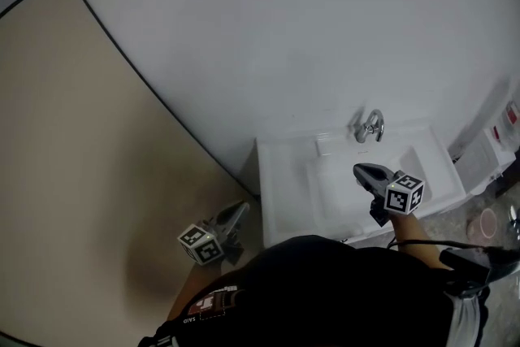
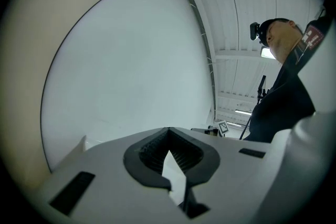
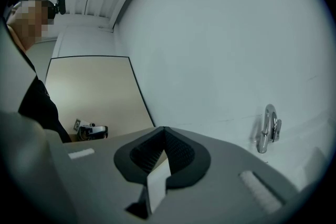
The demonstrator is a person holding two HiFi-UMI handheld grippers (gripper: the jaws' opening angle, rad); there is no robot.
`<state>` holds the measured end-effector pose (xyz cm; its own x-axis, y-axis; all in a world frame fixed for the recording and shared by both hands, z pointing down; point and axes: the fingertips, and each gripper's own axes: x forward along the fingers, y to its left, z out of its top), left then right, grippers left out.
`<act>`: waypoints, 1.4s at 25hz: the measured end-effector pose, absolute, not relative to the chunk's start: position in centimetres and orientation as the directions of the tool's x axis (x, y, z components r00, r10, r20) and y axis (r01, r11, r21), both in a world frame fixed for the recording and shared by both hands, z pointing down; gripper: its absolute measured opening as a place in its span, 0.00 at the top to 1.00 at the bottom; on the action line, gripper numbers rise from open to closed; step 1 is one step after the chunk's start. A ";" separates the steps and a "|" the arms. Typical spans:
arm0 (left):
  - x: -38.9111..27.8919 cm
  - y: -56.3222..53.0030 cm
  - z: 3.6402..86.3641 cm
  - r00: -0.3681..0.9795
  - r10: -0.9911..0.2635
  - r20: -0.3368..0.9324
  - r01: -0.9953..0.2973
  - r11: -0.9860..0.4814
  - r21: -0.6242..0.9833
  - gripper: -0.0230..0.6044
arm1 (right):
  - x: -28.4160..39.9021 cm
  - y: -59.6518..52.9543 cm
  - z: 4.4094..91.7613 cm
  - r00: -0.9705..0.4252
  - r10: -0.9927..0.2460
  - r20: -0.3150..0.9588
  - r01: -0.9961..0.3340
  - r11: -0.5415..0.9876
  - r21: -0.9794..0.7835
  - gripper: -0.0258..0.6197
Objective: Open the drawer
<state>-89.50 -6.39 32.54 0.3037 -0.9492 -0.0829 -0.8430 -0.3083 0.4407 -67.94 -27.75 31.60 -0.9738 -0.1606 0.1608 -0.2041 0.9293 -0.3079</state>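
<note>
Beneath our tools, unseen | we judge drawer under sink (image 1: pixel 276 175) | right tool (image 1: pixel 363 171) over sink, nearer; left tool (image 1: pixel 240 210) off its left edge | both clenched, empty

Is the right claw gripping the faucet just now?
No, the right claw hangs over the sink, clear of the faucet.

Left claw (image 1: pixel 239 210), right claw (image 1: pixel 360 170): both closed, empty
</note>
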 end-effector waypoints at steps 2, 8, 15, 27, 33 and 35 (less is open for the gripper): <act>-90.3 -7.1 33.0 0.343 -0.937 -0.074 -0.822 -0.337 0.459 0.96 | -68.1 -27.5 31.7 -0.966 -0.199 0.165 -0.243 0.918 -0.312 0.96; -89.0 -9.8 33.9 0.497 -0.866 -0.052 -0.742 -0.456 0.491 0.96 | -64.7 -26.9 31.5 -0.922 -0.345 0.177 -0.386 0.865 -0.321 0.96; -86.3 -13.6 35.5 0.612 -0.788 -0.063 -0.672 -0.560 0.485 0.96 | -59.5 -27.0 33.1 -0.861 -0.471 0.192 -0.509 0.796 -0.327 0.96; -80.1 -15.6 34.8 0.636 -0.771 -0.040 -0.663 -0.572 0.483 0.96 | -52.8 -28.3 32.5 -0.848 -0.505 0.158 -0.528 0.786 -0.323 0.96; -73.3 -17.7 34.1 0.679 -0.734 -0.028 -0.642 -0.612 0.462 0.96 | -45.1 -29.0 32.1 -0.820 -0.553 0.146 -0.567 0.757 -0.325 0.96; -70.1 -18.5 33.8 0.701 -0.712 -0.033 -0.621 -0.633 0.463 0.96 | -41.6 -28.9 32.1 -0.803 -0.578 0.143 -0.590 0.738 -0.329 0.96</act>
<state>-70.05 -18.49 33.81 0.7015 -0.7119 -0.0331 -0.6206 -0.6330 0.4629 -41.61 -28.86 32.08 -0.8030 -0.5784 0.1434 -0.5899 0.7375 -0.3287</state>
